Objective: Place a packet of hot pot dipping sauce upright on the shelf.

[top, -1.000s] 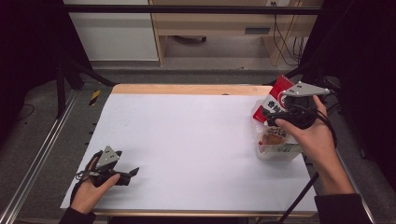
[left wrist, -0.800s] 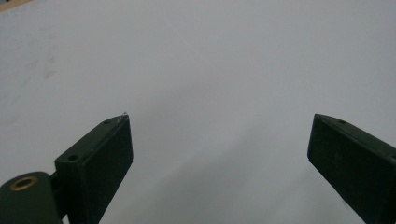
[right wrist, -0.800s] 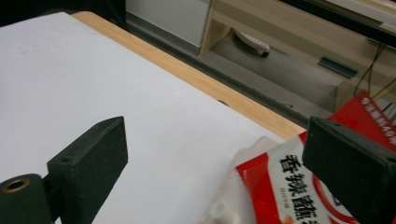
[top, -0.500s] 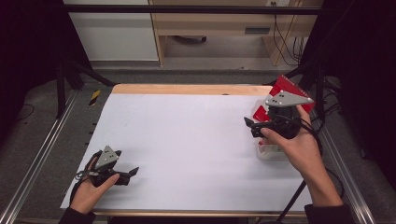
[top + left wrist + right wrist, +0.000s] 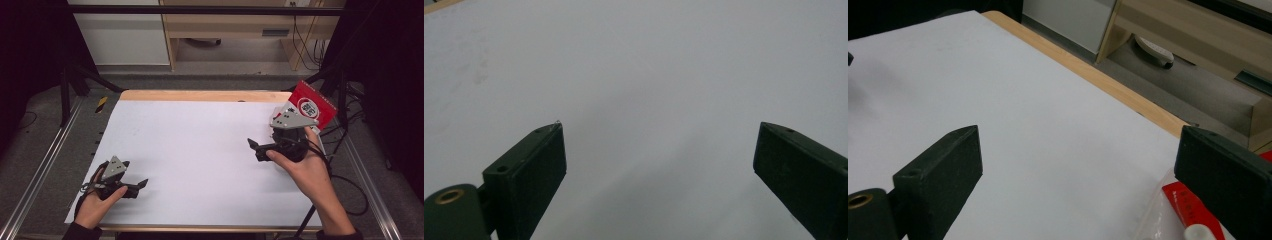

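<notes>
Now both claws gape empty over the white table point(image 5: 200, 150).
Right gripper point(image 5: 257, 149) spread wide, red packet point(image 5: 312, 105) at its four o'clock; left gripper point(image 5: 140, 186) likewise open. Risk: swinging back blind, a jaw could knock the packet off the edge.

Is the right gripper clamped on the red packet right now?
No: the right gripper has its jaws wide apart over bare table, the red packet beside one jaw.

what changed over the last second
The right gripper drew back from the red packet at the table's right edge and swung left, jaws open and empty. The packet stayed put. The left gripper stayed resting at the near left, open.
</notes>
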